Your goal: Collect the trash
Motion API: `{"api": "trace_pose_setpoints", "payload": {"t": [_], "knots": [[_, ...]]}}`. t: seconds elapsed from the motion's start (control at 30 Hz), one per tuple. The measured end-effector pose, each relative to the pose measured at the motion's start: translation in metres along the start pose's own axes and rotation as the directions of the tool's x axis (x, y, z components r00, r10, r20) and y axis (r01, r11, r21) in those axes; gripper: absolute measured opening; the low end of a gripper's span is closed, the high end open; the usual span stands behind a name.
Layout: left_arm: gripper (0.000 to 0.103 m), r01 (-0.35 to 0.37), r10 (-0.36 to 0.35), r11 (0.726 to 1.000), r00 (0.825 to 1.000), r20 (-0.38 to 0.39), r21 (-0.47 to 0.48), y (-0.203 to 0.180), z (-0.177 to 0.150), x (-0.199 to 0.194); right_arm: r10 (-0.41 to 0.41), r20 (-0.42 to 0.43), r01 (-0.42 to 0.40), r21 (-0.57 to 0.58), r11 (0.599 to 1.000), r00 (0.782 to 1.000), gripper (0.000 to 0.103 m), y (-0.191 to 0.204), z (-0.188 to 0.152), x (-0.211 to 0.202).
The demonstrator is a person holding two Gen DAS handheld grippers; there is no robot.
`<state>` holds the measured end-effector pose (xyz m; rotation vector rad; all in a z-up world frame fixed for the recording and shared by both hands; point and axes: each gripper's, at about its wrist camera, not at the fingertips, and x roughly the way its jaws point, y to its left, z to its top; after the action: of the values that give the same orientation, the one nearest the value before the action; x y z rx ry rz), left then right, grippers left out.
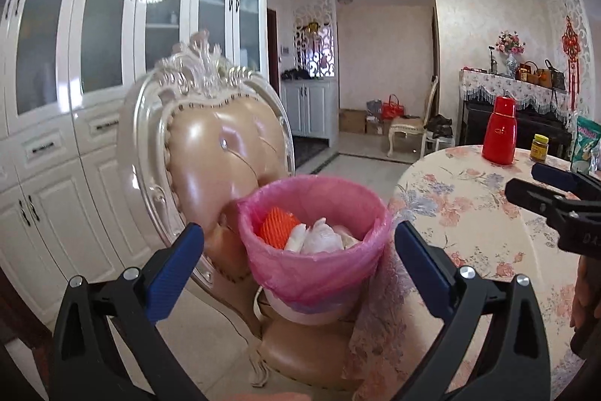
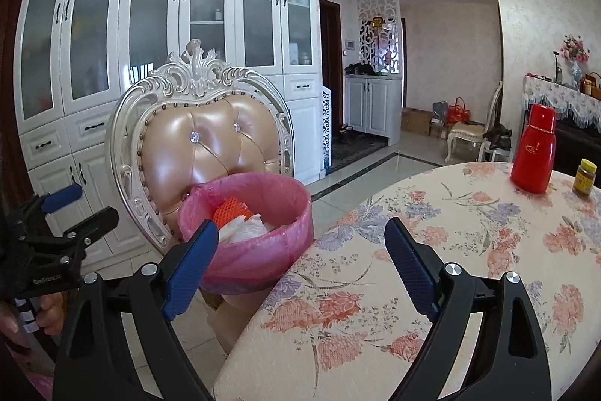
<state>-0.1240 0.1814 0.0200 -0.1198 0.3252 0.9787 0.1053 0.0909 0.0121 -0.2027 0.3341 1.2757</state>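
While both claws gape wide and empty, the left claw point(image 1: 298, 243) frames the pink-lined bin point(image 1: 313, 243) on the chair point(image 1: 210, 153), holding orange netting point(image 1: 276, 226) and seemingly crumpled tissue; at 3 o'clock, the right claw point(image 2: 300, 247) overhangs the counter point(image 2: 432, 250).

The left gripper point(image 1: 298, 243), jaws wide, frames a pink-lined white bin point(image 1: 313, 243) on a beige chair point(image 1: 221, 153); crumpled, possibly tissue, trash inside; red flask point(image 1: 499, 130) at two o'clock.
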Motion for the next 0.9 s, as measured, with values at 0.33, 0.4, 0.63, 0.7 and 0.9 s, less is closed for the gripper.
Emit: {"api": "trace_pose_setpoints", "payload": {"t": [0.33, 0.4, 0.63, 0.7, 0.9], "knots": [[0.098, 0.018, -0.018, 1.0, 0.999, -0.046, -0.01, -0.01, -0.006, -0.011, 0.027, -0.046, -0.029, -0.046, 0.999, 0.999, 0.085, 0.003, -0.004, 0.006], [0.098, 0.025, -0.026, 1.0, 0.998, -0.061, -0.015, -0.01, -0.008, -0.01, 0.027, -0.048, -0.03, -0.047, 0.998, 0.998, 0.085, 0.004, -0.005, 0.006], [0.098, 0.028, -0.03, 0.999, 0.995, -0.095, -0.025, -0.009, -0.012, -0.007, 0.032, -0.059, -0.033, -0.025, 0.999, 0.998, 0.085, 0.0, -0.006, 0.008], [0.098, 0.026, -0.028, 0.999, 0.995, -0.096, -0.025, -0.009, -0.012, -0.006, 0.032, -0.057, -0.034, -0.028, 0.999, 0.998, 0.085, 0.001, -0.006, 0.008], [0.098, 0.027, -0.029, 0.999, 0.994, -0.105, -0.023, -0.009, -0.013, -0.005, 0.04, -0.059, -0.042, -0.028, 0.999, 0.997, 0.085, 0.003, -0.006, 0.008]]}}
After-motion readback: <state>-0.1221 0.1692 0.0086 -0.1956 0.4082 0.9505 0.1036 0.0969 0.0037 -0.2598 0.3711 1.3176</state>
